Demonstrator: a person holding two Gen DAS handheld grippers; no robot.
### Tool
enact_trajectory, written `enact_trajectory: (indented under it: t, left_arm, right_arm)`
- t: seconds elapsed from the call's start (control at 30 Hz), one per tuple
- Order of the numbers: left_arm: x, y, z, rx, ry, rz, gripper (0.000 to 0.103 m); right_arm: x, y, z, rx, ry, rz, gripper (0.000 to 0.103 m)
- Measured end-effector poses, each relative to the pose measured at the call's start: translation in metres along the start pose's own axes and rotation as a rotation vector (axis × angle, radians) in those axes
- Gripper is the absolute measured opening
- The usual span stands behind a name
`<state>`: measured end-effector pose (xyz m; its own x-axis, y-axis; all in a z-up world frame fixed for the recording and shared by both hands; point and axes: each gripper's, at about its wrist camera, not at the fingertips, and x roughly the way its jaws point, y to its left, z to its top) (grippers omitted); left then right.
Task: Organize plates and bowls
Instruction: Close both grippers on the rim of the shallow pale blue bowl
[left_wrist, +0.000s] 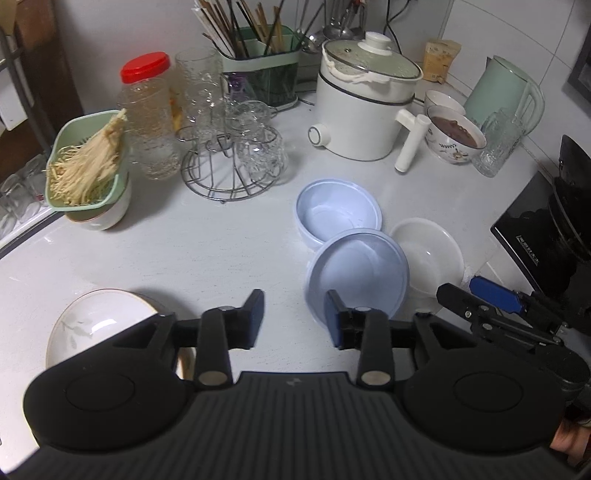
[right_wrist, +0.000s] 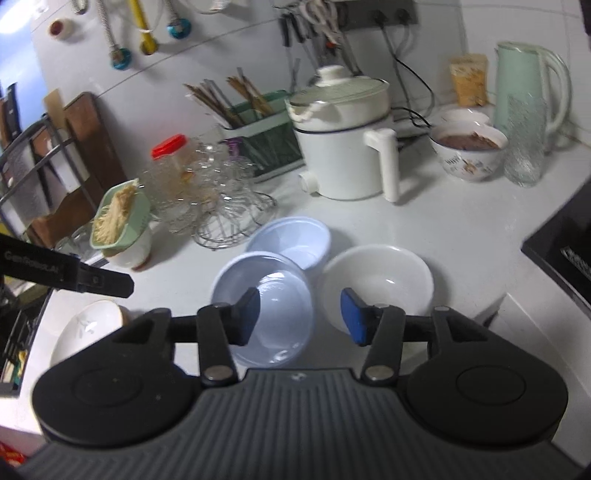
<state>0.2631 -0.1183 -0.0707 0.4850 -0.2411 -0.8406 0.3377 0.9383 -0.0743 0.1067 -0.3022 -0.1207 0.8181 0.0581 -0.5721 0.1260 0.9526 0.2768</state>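
Observation:
Two pale blue plastic bowls sit on the white counter: a far one (left_wrist: 338, 210) (right_wrist: 291, 240) and a near one (left_wrist: 356, 275) (right_wrist: 264, 306). A white bowl (left_wrist: 428, 254) (right_wrist: 376, 284) stands right of them. A white floral plate (left_wrist: 99, 325) (right_wrist: 86, 326) lies at the near left. My left gripper (left_wrist: 294, 318) is open and empty, just left of the near blue bowl. My right gripper (right_wrist: 300, 315) is open and empty, above the near blue bowl's right rim; it also shows in the left wrist view (left_wrist: 476, 295).
A green colander of enoki mushrooms (left_wrist: 86, 162) sits on a bowl at the left. Glasses on a wire rack (left_wrist: 236, 147), a red-lidded jar (left_wrist: 147, 114), a white electric pot (left_wrist: 364, 99), a bowl of brown food (left_wrist: 454, 134), a green kettle (left_wrist: 506, 92) and a black cooktop (left_wrist: 532, 221) crowd the back and right.

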Motion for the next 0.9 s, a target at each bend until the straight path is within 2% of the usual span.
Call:
enact_trajectory:
  t: [0.4,0.9]
  left_arm:
    - [0.039,-0.016,0.003,0.055,0.065,-0.064,0.049]
    - [0.070,-0.010,0.001,0.065,0.055,-0.069,0.049]
  right_arm:
    - [0.006,-0.024,-0.022,0.079,0.039,-0.045,0.051]
    - [0.021,-0.026,-0.032,0.134,0.070,-0.022,0.051]
